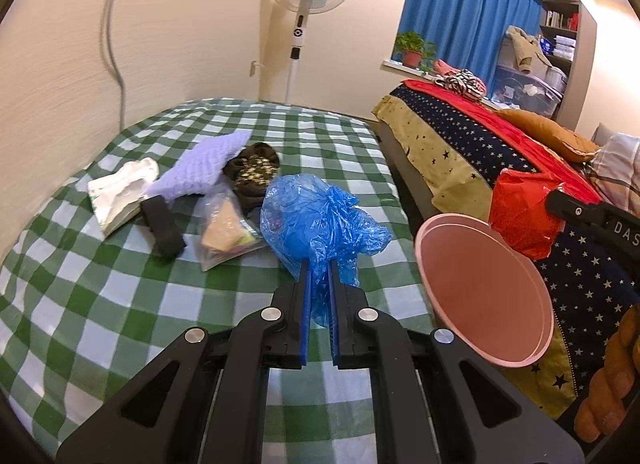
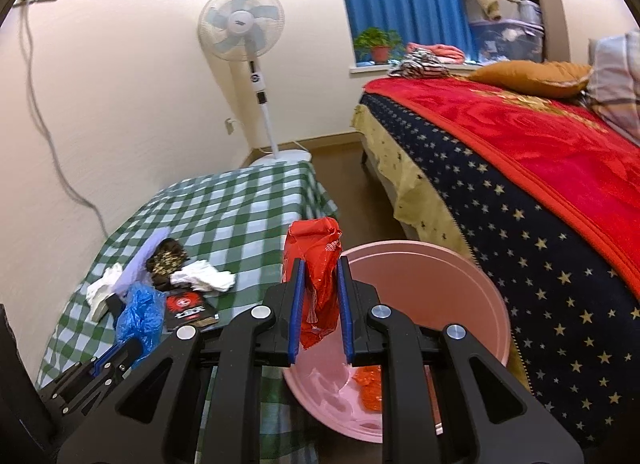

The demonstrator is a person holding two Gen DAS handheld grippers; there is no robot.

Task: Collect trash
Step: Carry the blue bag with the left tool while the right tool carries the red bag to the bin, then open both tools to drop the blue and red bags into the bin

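Observation:
A crumpled blue plastic bag (image 1: pixel 316 219) is clamped in my left gripper (image 1: pixel 319 264), lifted over the green checked table (image 1: pixel 120 304). That bag (image 2: pixel 138 316) and the left gripper (image 2: pixel 120 352) also show at the lower left of the right wrist view. My right gripper (image 2: pixel 319 268) is shut on a crumpled red plastic bag (image 2: pixel 318 264), held above the near rim of a pink bin (image 2: pixel 460 292). Red scraps (image 2: pixel 370 384) lie inside the bin. In the left wrist view the pink bin (image 1: pixel 484 288) stands to the right, with the red bag (image 1: pixel 524 215) behind it.
A white wrapper (image 1: pixel 120 191), a lilac cloth (image 1: pixel 200 171), a dark patterned cloth (image 1: pixel 252 167), a clear packet (image 1: pixel 228 232) and a black strap (image 1: pixel 164 227) lie on the table. A black packet (image 2: pixel 190 310) lies near white tissue (image 2: pixel 206 278). A bed (image 2: pixel 520 183) stands right; a fan (image 2: pixel 244 23) behind.

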